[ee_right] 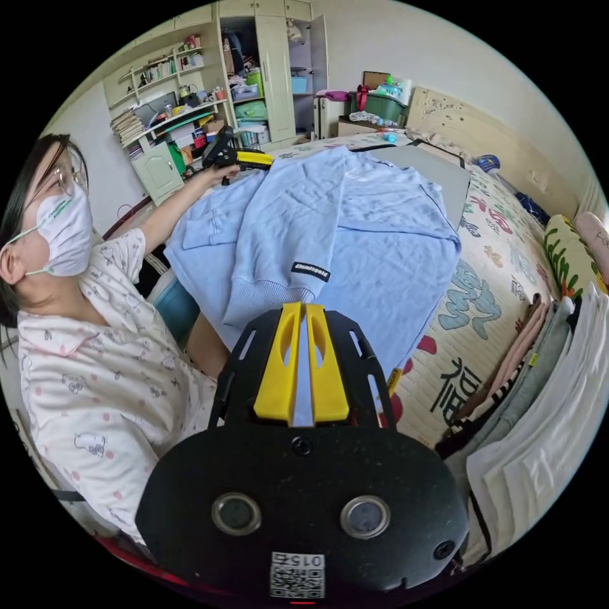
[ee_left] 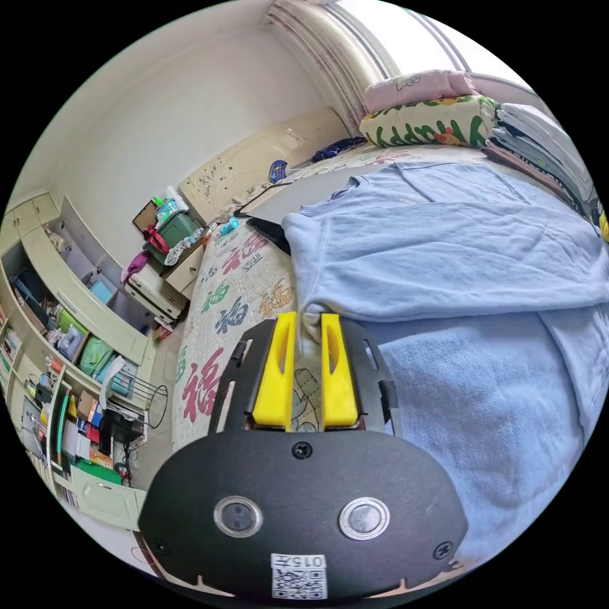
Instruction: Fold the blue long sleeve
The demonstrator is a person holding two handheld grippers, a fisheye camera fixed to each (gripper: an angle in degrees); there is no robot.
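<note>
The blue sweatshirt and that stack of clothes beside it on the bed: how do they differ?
The blue sweatshirt lies spread over the bed with a sleeve laid across it; the stack of folded clothes is already folded and piled. The sweatshirt is one pale blue piece; the stack mixes white, grey and pink layers. The sweatshirt is gripped by a hand-held gripper; the stack lies untouched. Both rest on the patterned bedspread.

2 close, opposite-facing views across the same blue long sleeve (ee_left: 444, 254)
</note>
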